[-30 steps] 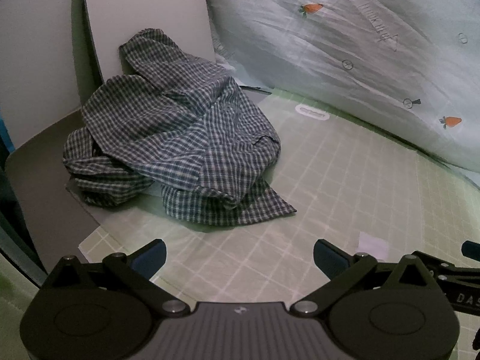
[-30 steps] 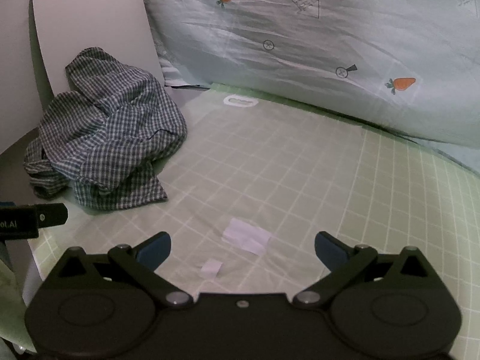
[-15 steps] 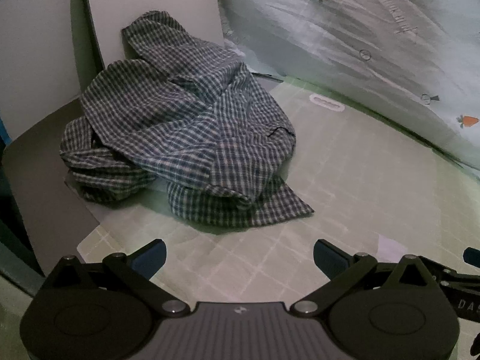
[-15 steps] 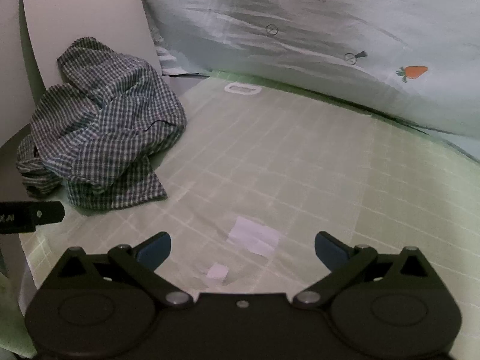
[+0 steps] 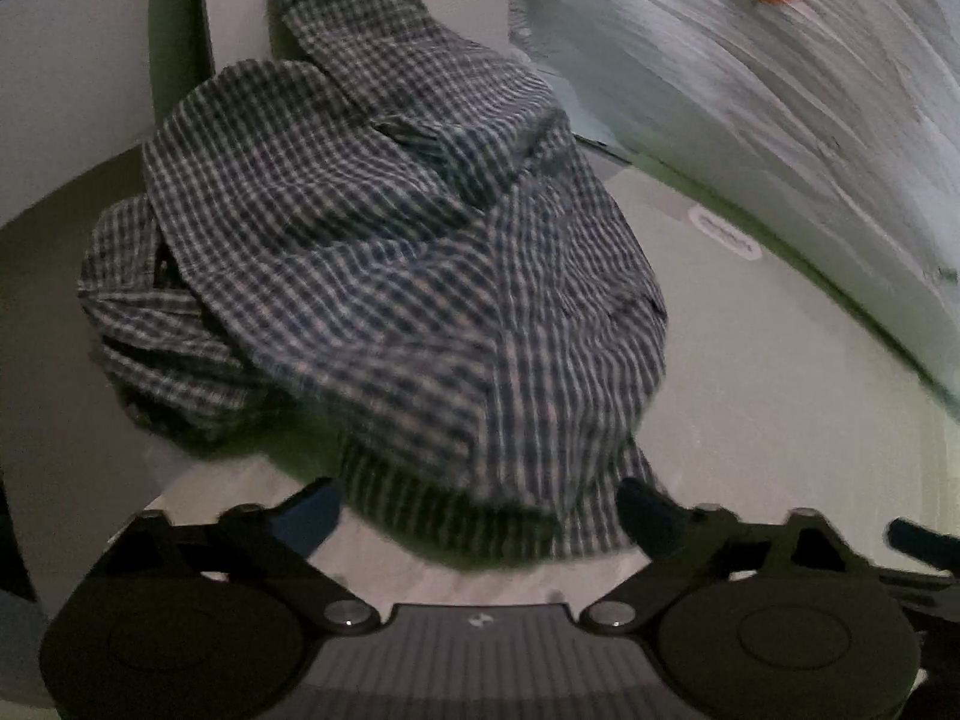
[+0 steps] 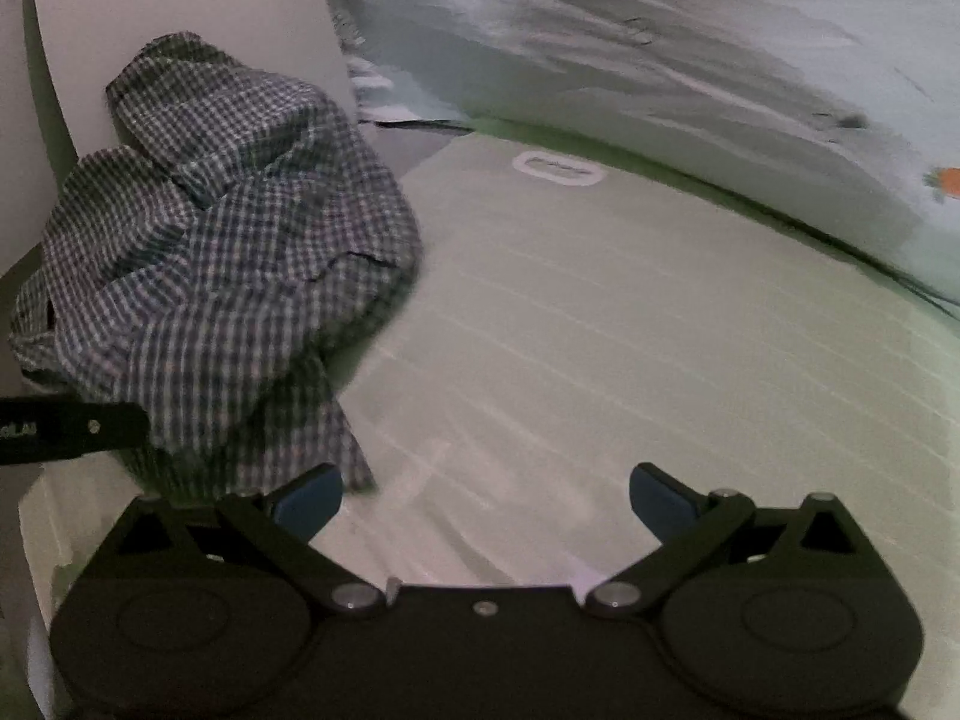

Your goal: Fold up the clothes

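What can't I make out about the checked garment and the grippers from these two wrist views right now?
- Checked garment: bunched in a heap; collar, sleeves and type hidden by its own folds, both views.
- Its near hem: the left wrist view is motion-blurred, so contact with the open left gripper is unclear.
- Mat beneath the heap: covered.
- Right gripper: open, empty; its body cut off by the bottom edge.

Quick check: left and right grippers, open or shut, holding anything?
Left gripper: open, holding nothing; the checked shirt's near hem lies between its fingers.
Right gripper: open, holding nothing, over the green mat.
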### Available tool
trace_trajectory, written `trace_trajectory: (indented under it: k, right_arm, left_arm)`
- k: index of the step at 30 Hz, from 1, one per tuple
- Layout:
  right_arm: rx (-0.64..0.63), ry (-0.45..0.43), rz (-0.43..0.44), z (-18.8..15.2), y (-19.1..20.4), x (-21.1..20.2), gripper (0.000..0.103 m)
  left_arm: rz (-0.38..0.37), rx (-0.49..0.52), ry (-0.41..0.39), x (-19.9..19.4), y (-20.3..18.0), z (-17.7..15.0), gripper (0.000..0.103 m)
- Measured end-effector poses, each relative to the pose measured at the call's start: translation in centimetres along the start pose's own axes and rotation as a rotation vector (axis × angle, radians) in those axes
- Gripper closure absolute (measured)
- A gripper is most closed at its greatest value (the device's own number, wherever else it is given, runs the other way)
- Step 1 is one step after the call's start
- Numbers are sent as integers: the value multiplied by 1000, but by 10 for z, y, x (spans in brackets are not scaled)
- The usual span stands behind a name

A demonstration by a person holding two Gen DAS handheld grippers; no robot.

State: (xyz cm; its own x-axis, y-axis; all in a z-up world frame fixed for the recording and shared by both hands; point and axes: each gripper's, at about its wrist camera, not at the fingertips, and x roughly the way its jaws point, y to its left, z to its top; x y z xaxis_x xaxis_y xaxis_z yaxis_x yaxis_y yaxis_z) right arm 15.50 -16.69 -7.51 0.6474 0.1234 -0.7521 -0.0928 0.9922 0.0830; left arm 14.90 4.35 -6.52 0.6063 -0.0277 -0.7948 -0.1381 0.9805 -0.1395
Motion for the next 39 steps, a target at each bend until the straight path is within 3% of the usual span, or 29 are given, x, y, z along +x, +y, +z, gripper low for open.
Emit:
trace_trajectory:
  k: [5, 9, 11, 15, 18, 27, 33, 39]
  right_arm:
    - [20, 42, 158, 28, 24, 42, 10]
    - [86, 64, 300, 46, 43, 71, 20]
    - [129, 86, 341, 51, 47, 84, 27]
    - [178, 131, 387, 54, 55, 104, 68]
    - [132, 89, 375, 49, 53, 101, 94]
    - [135, -55, 291, 8, -6, 30, 100]
    - [172, -112, 181, -35, -53, -34, 100]
    - [206, -131, 77, -85, -110, -101, 103]
  left_arm:
    - [-23, -48, 27, 26, 12, 21, 37]
    - [-41, -86, 41, 42, 21, 31, 73]
    - [-58, -98, 50, 47, 25, 33, 78]
    - [-54, -94, 43, 49, 22, 30, 88]
    - [-59, -82, 28, 43, 16, 26, 91]
    - [-167, 48, -9, -3, -30, -1, 91]
    - [-264, 179, 4, -41, -79, -42, 91]
    - [-333, 211, 3, -79, -133, -90, 92]
